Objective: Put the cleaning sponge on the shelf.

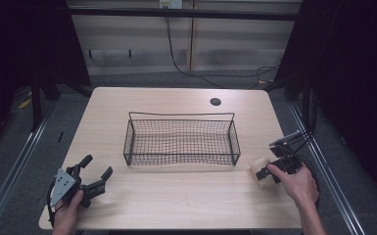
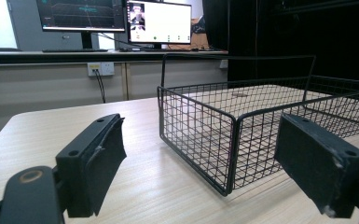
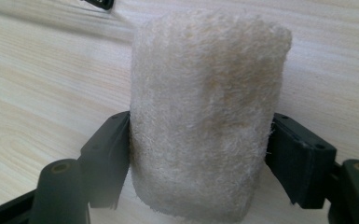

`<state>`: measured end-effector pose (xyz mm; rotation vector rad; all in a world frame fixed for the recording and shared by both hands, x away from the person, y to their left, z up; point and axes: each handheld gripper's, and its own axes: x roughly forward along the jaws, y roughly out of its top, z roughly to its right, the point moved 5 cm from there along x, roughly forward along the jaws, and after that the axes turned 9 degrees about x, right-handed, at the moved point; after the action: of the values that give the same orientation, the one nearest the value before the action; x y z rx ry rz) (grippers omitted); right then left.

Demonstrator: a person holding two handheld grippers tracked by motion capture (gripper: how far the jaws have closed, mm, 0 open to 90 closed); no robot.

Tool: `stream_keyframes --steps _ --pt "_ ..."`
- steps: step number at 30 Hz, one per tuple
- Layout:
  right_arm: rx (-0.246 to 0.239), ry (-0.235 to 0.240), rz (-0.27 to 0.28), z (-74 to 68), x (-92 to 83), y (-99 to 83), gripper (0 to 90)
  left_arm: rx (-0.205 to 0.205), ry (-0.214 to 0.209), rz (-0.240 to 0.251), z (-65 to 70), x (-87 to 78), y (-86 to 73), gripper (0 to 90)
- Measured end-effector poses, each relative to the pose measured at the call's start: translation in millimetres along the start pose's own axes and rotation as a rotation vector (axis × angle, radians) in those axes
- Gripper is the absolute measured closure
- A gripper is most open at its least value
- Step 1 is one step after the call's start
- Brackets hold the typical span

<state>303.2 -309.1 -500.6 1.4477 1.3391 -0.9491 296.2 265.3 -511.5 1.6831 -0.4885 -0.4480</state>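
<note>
Now your right gripper (image 1: 263, 175) sits at about four o'clock on the table (image 1: 176, 205), its two black jaws pressed against either side of a cream fuzzy roll (image 3: 205, 116). That roll lies on the wood just off the right end of the wire basket (image 1: 181, 139), close to the table's right edge. In the right gripper view the pads touch the roll's flanks, so you are pinching it. Your left gripper (image 1: 94, 172) rests at about eight o'clock near the front left corner, jaws spread wide with nothing between them, pointing toward the basket's near left corner. The basket stands at the table's centre.
</note>
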Motion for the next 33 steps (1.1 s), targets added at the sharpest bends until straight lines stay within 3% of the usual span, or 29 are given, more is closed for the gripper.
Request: stream_keyframes --steps 24,33 --pt "-0.044 -0.010 -0.042 -18.1 -23.5 2.4 27.7 -0.001 0.000 0.000 0.1 0.0 0.0 15.7" --pt "-0.056 -0.003 -0.027 -22.0 -34.0 3.8 27.7 0.000 0.000 0.000 0.0 0.0 0.0 15.7"
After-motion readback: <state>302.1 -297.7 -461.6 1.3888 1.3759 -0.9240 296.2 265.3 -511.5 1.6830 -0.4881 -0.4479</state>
